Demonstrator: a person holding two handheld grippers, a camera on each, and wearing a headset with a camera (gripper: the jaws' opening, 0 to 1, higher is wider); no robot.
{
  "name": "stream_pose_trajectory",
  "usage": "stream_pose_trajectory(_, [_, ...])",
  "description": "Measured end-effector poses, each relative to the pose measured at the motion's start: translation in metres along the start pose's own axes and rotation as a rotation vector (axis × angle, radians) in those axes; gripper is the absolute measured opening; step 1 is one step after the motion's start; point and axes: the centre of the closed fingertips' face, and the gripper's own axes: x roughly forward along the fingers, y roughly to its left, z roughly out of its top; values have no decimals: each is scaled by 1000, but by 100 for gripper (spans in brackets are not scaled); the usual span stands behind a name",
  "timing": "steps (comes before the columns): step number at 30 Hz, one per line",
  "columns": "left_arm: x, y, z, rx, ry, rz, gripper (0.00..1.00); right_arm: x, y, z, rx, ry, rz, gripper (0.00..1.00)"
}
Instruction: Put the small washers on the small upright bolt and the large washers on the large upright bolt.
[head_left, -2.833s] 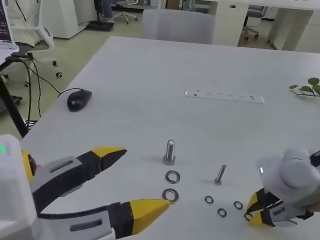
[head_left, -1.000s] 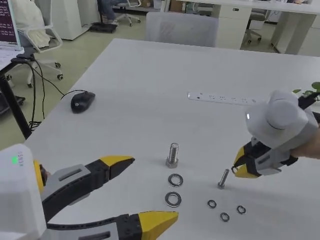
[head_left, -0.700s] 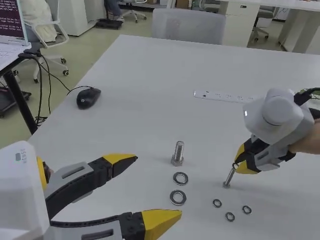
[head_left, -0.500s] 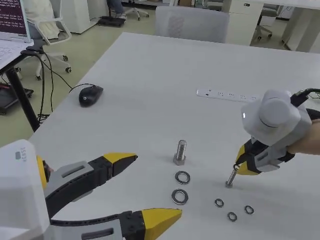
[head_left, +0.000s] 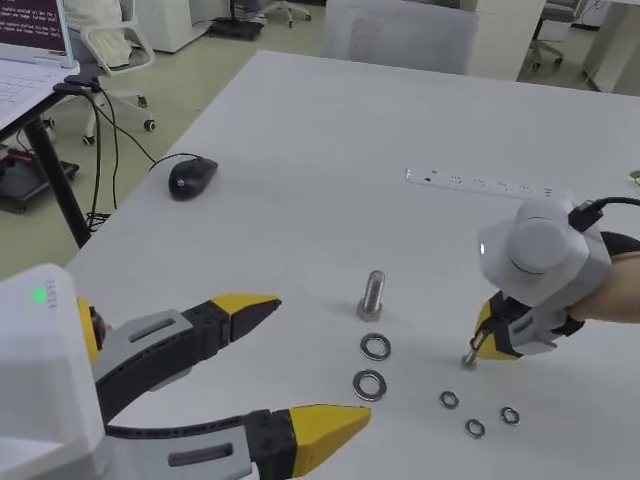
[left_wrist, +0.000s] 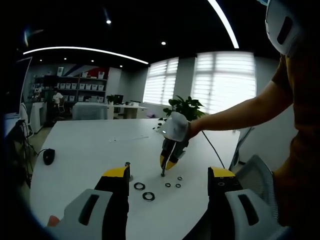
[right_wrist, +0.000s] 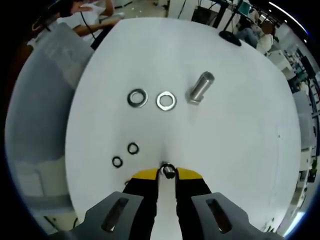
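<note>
The left gripper (head_left: 287, 365) hangs low over the near edge of the white table (head_left: 300, 150), and its two yellow-tipped jaws stand wide apart with nothing between them. The right gripper (head_left: 482, 345) points down at the table on the other side, and its jaws are pressed in close on one small washer (right_wrist: 169, 171), which sits right at their tips. That washer is at the top of the small bolt (head_left: 469, 358), which stands up on the table just under the tips; I cannot tell if the ring is over the bolt or only touching it. The large bolt (head_left: 372, 296) stands up on its head between the two grippers, and no ring is on it. Two large washers (head_left: 375, 347) lie flat just in front of the large bolt, one behind the other, close but not touching. Three loose small washers (head_left: 449, 400) lie flat in a little group near the small bolt, on the side toward the person. Far back on the table there is a black mouse (head_left: 192, 177) on the left and a long white power strip (head_left: 490, 185) on the right
</note>
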Motion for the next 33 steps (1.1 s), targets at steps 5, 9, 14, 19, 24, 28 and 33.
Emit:
stream_pose_trajectory(5, [0, 1, 0, -4, -2, 5, 63, 12, 0, -3, -6, 7, 3, 13])
stream_pose_trajectory(9, [0, 1, -1, -6, 0, 8, 63, 16, -1, -4, -5, 6, 7, 13])
stream_pose_trajectory(14, [0, 1, -1, -10, 1, 13, 63, 21, -1, -7, -12, 7, 11, 13])
stream_pose_trajectory(19, [1, 0, 0, -17, -7, 16, 63, 21, -1, -9, -8, 6, 4, 16])
stream_pose_trajectory(24, [0, -1, -2, -15, 0, 17, 63, 9, 0, -12, 19, -16, -6, 16])
stream_pose_trajectory(28, [1, -2, -1, -10, 0, 14, 63, -3, 3, -19, 38, -25, -21, 17])
stream_pose_trajectory(33, [1, -6, 1, 0, 0, 5, 63, -15, 11, -24, 62, -34, -38, 17])
